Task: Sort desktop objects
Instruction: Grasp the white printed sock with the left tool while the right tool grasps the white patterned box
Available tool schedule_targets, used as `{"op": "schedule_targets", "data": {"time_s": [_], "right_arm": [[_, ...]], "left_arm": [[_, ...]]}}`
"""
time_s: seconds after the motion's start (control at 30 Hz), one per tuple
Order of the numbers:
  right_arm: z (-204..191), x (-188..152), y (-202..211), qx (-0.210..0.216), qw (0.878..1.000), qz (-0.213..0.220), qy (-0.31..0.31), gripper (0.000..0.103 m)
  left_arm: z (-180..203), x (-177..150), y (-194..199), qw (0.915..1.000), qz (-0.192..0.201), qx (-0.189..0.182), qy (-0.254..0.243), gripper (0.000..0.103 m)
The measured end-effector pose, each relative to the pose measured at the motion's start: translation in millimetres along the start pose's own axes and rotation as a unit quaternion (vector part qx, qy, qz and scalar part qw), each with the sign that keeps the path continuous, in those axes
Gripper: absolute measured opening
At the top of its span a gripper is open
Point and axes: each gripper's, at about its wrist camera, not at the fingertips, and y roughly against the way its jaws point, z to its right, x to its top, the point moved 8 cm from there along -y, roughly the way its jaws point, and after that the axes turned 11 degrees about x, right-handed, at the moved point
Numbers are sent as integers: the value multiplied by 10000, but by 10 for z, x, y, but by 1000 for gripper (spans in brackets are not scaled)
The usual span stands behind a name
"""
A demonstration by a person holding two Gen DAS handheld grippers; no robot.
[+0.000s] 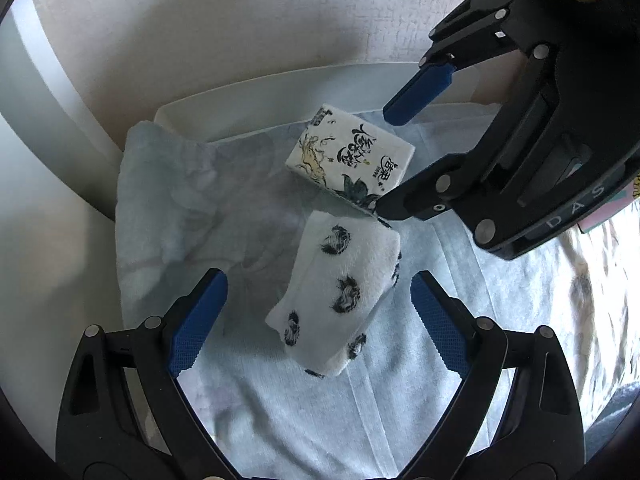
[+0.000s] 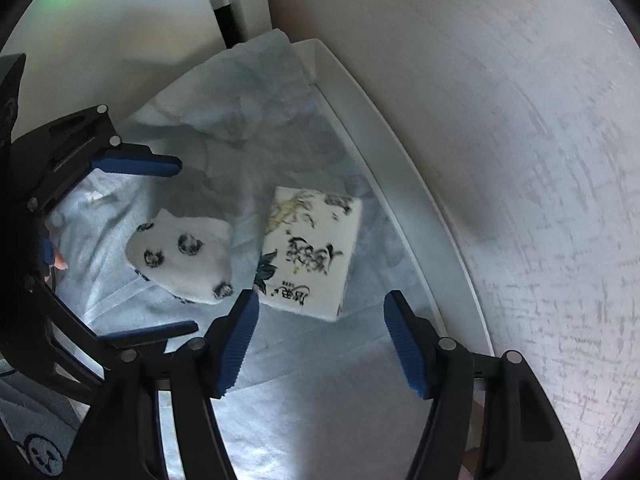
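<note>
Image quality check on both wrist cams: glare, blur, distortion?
Left wrist: strong fisheye curvature, black vignette; printed white tissue pack and spotted white folded cloth sharp. Right wrist: green flare top-left, textured white wall smeared near the rim.

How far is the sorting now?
Nothing looks sorted yet. The tissue pack and rolled cloth still lie on the blue towel. The right gripper and left gripper are open and hold nothing. Both pickups remain.

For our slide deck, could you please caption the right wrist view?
Open right gripper approaches tissue pack beside spotted folded cloth on pale blue towel.
</note>
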Motion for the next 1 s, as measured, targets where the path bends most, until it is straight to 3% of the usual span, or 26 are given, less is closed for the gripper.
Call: {"op": "schedule_targets", "data": {"time_s": [0.13, 0.3, 0.43, 0.53, 0.6, 0.67, 0.8, 1.0], "right_arm": [[-24, 31, -18, 86, 10000, 19, -37, 61], [-36, 68, -68, 179, 9995, 58, -236, 61], [-17, 95, -102, 215, 9990, 122, -367, 61], [13, 124, -98, 313, 9977, 249, -543, 61], [32, 139, -96, 383, 9966, 308, -659, 61], [38, 148, -93, 443, 9956, 359, -740, 52], [44, 147, -56, 486, 9946, 425, -810, 24], [7, 90, 14, 508, 9943, 468, -808, 20]], "left_arm": [[36, -33, 24, 10000, -9, -45, -27, 92], [71, -66, 74, 9999, 37, 48, -93, 77], [65, -91, 123, 9997, 72, 173, -168, 61], [105, -109, 168, 9998, 50, 10, -184, 39], [130, -121, 200, 9998, 46, 65, -191, 37], [150, -131, 233, 9996, 59, 142, -219, 34], [158, -154, 301, 9997, 59, 183, -179, 32], [115, -175, 499, 9997, 95, 224, 11, 32]]}}
